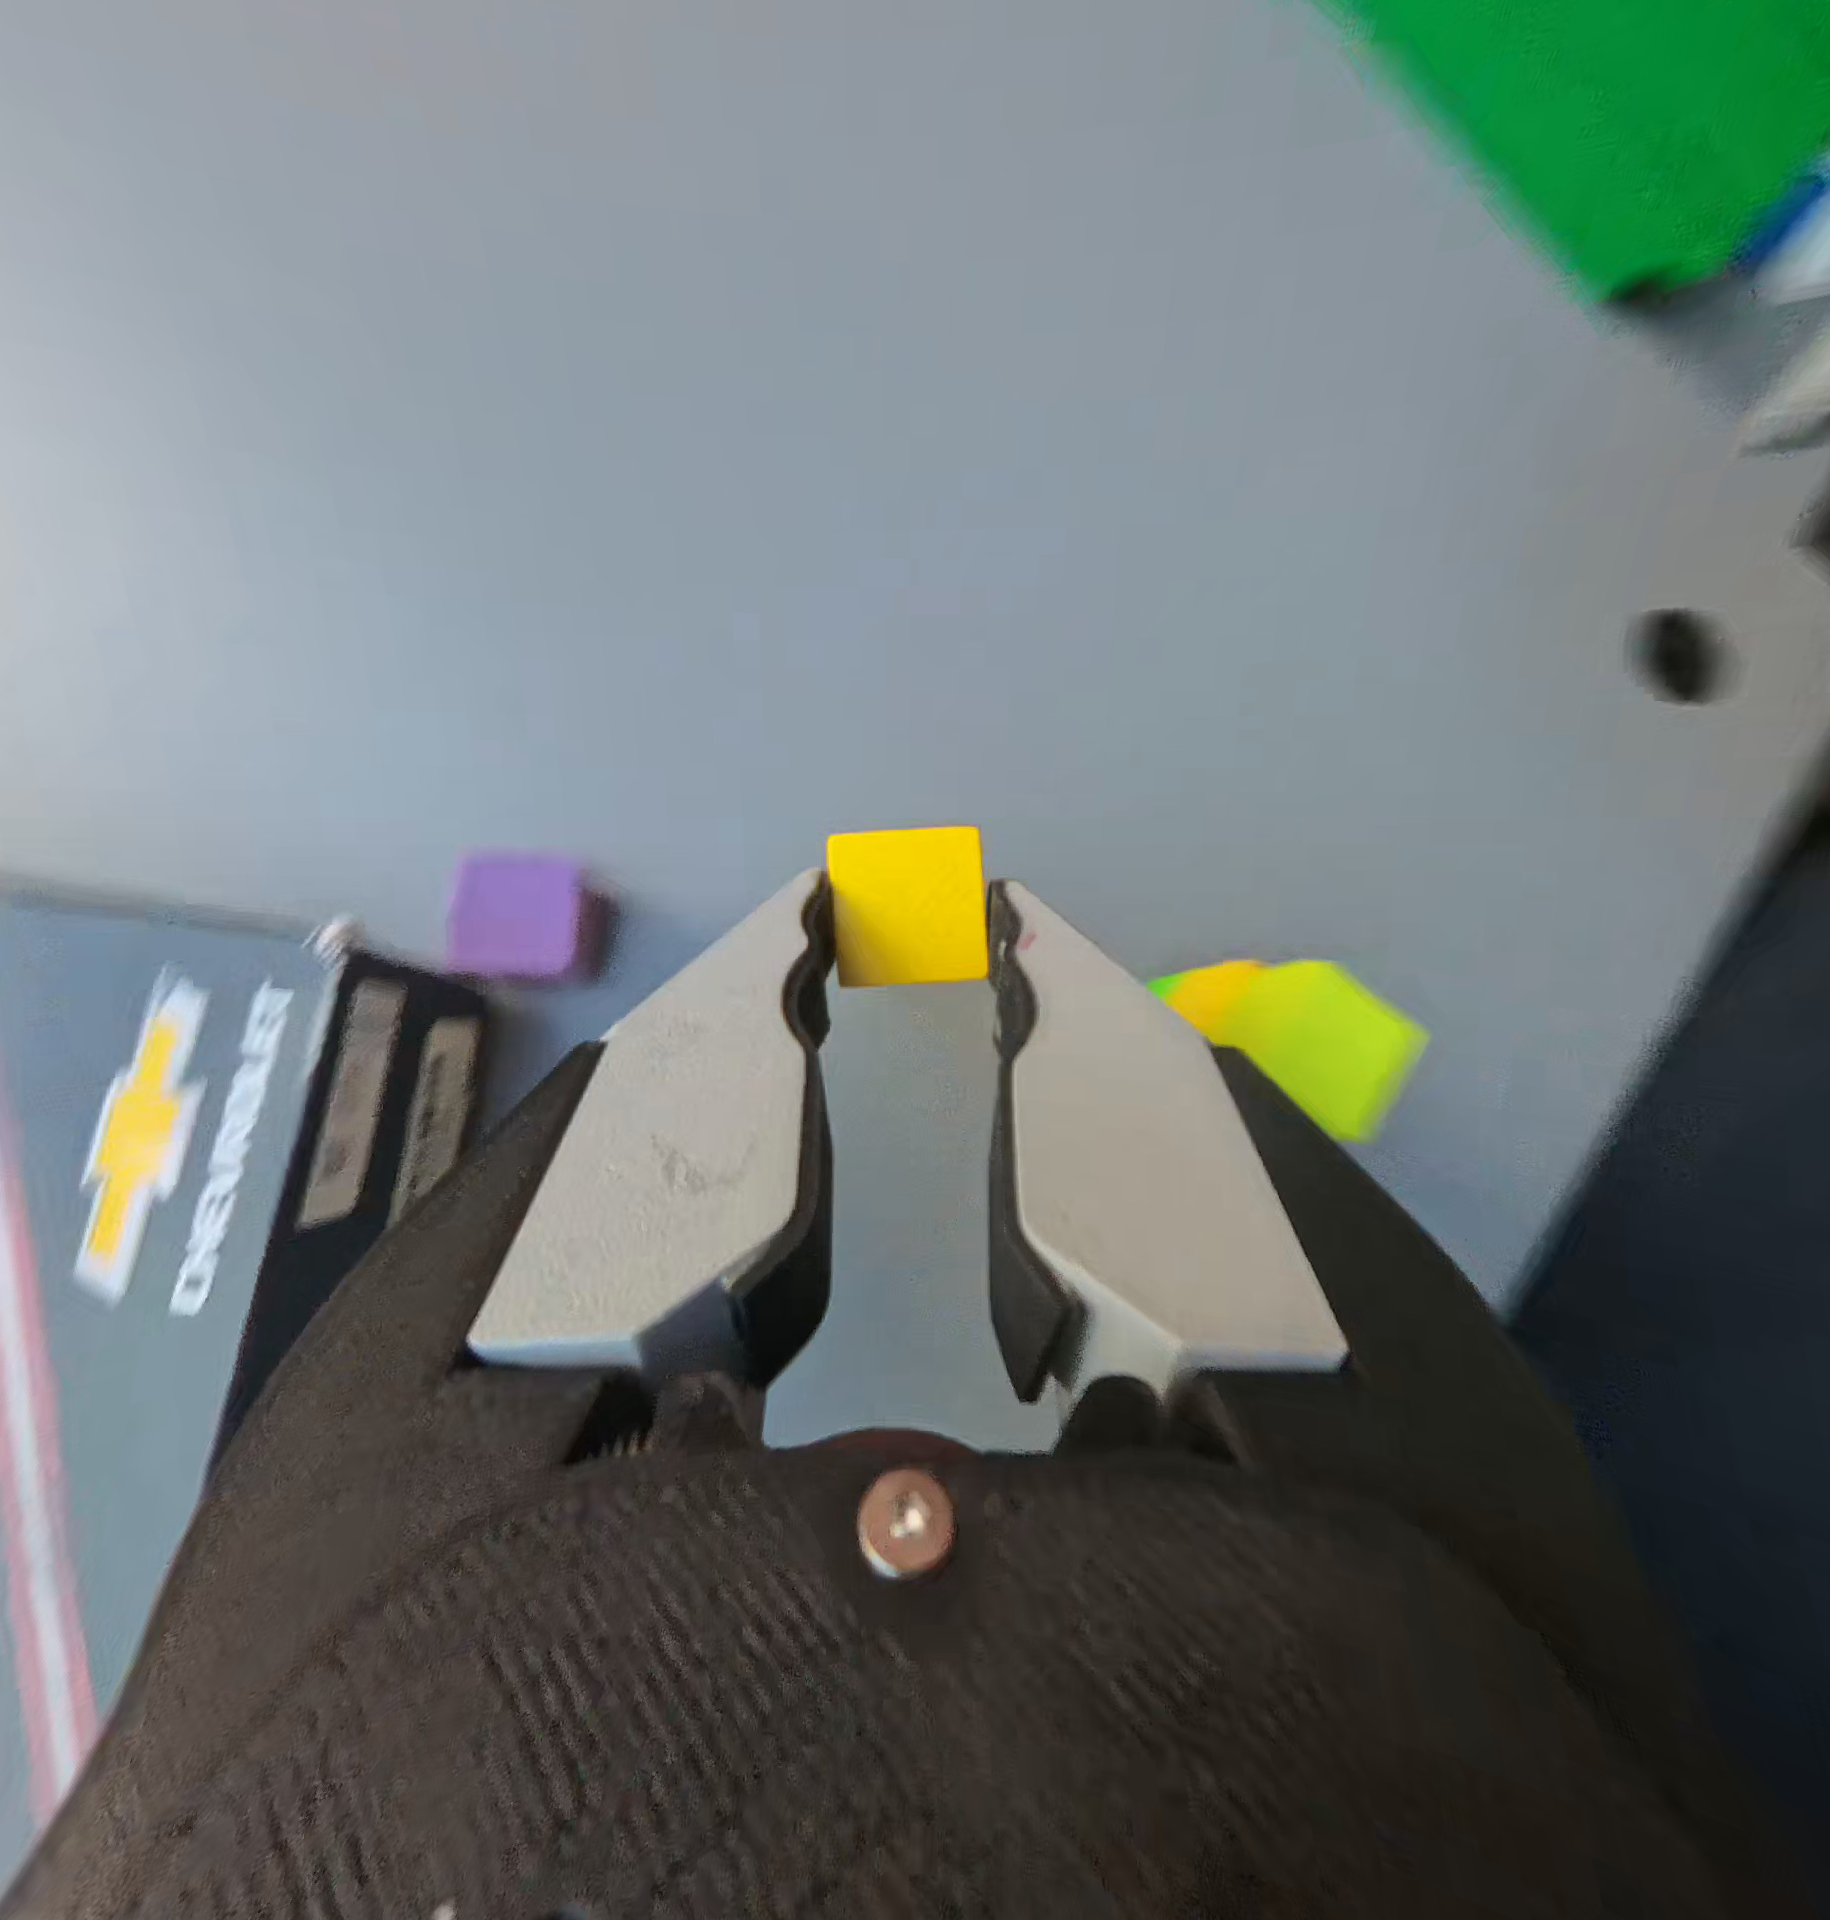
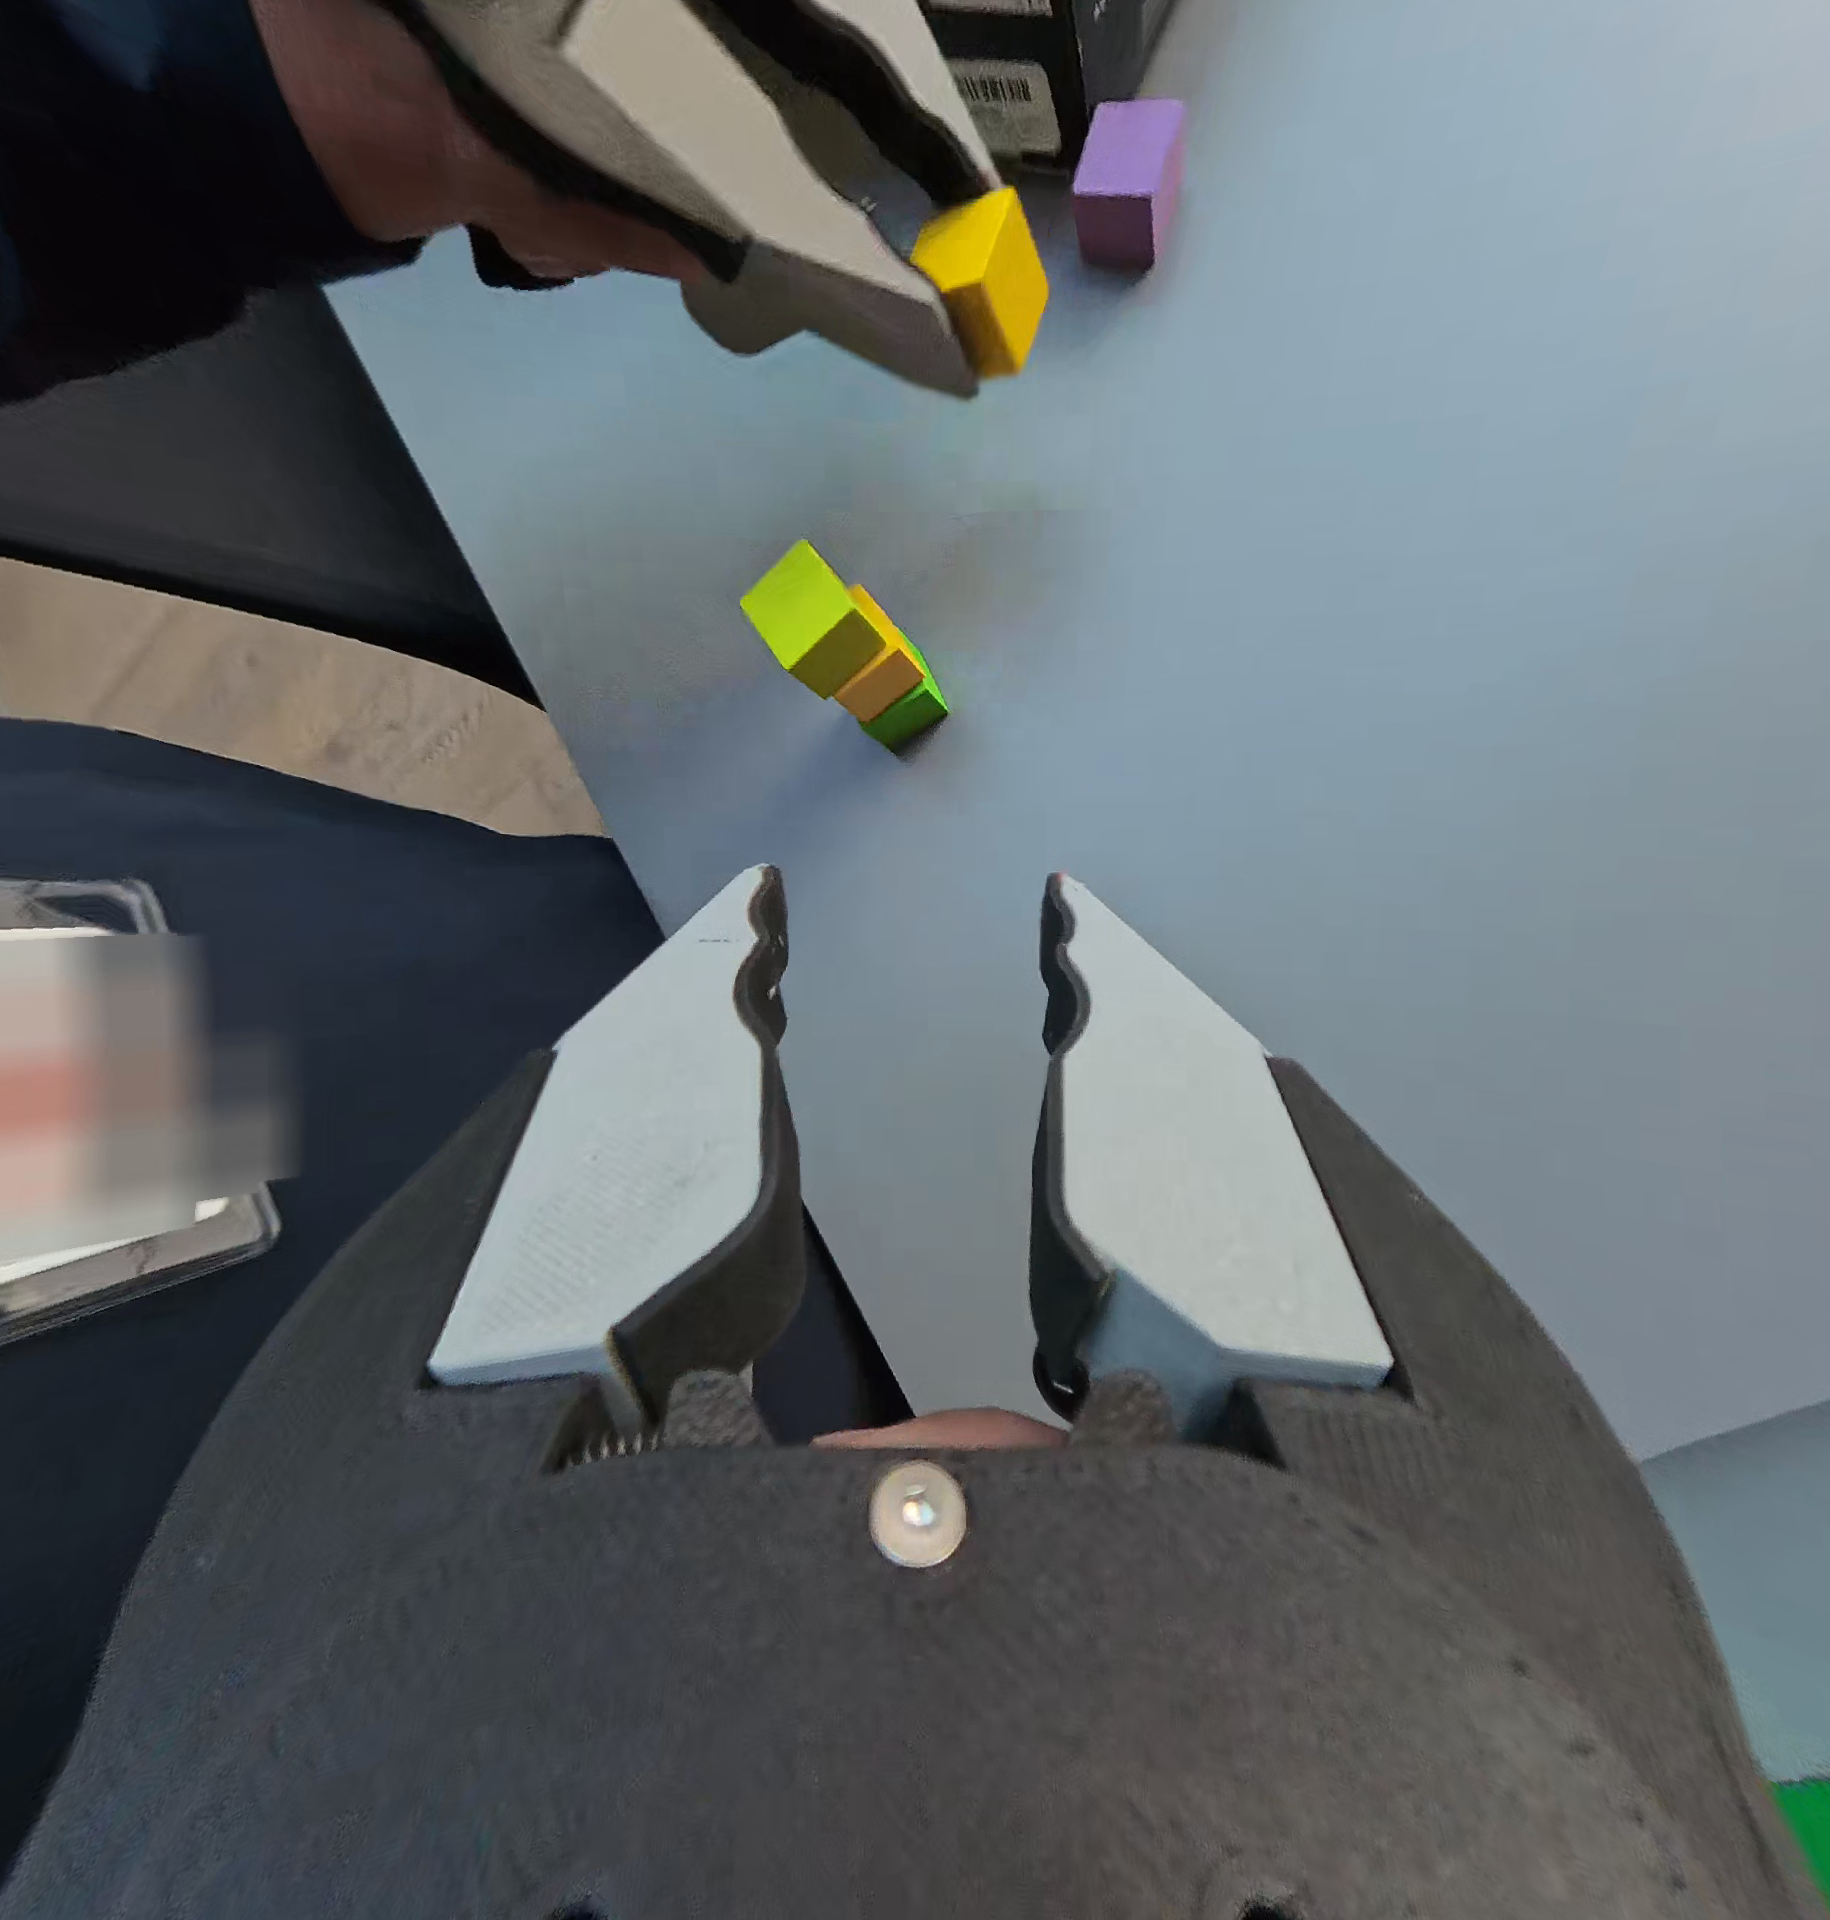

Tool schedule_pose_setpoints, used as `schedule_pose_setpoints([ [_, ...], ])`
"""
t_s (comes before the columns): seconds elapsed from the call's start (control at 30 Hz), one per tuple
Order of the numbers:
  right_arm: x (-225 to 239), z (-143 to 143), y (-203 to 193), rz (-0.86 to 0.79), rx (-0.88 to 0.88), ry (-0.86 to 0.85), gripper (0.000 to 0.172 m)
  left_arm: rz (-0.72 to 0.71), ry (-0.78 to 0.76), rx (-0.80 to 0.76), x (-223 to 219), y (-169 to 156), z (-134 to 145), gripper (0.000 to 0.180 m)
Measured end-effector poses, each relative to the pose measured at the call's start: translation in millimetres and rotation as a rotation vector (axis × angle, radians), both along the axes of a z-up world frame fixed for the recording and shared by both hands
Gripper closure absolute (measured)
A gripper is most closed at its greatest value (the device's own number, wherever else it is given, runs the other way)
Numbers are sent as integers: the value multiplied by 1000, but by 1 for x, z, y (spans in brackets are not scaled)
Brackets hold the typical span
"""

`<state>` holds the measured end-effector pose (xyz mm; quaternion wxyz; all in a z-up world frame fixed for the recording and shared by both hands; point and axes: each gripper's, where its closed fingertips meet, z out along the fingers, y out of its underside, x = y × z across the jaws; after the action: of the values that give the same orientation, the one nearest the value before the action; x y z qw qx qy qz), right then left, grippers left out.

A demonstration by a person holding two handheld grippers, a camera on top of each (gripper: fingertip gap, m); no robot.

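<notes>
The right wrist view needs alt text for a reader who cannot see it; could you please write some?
The open, empty right gripper hangs above a grey table. Beyond it stands a stack of blocks, lime on orange on green; farther off, the left gripper grips a yellow block near a purple block.

Left gripper (image 1: 909,914): closed on a yellow cube (image 1: 907,906), both pads pressed on its sides
Purple block (image 1: 521,914): seen on the grey table (image 1: 786,468), left of the fingers
Lime block (image 1: 1326,1039): partly hidden behind the right finger, an orange piece beside it
Dark box (image 1: 163,1143): placed at the left edge
Green object (image 1: 1617,125): blurred, at the top right corner
</notes>
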<state>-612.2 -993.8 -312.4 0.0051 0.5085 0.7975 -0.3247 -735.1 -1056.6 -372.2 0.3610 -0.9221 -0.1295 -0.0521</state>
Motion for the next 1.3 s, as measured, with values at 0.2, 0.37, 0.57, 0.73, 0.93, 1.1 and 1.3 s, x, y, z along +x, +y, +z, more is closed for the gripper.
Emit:
schedule_pose_setpoints([
  [0.2, -14, 56, -32, 65, -329, 25, 128, -397, 156, 317, 75, 14, 122, 154],
  [0.37, -32, 100, -59, 63, -617, -19, 125, -368, 386, 380, 79, 23, 159, 154],
  [0.57, -48, 102, -66, -44, -691, -73, 146, -272, 578, 309, 74, 23, 155, 154],
  [0.73, -48, 86, -68, -55, -614, -71, 147, -234, 505, 294, 86, 9, 142, 138],
  [0.93, -38, 29, -67, 139, -76, 54, 147, -69, 119, 213, 71, -51, 86, 126],
  [1.1, -36, -8, -82, 333, 186, 97, 147, 26, -134, -14, 65, -95, 14, 124],
  [1.3, -43, -34, -88, 442, 322, 107, 147, 102, -190, -137, 67, -129, -32, 124],
])
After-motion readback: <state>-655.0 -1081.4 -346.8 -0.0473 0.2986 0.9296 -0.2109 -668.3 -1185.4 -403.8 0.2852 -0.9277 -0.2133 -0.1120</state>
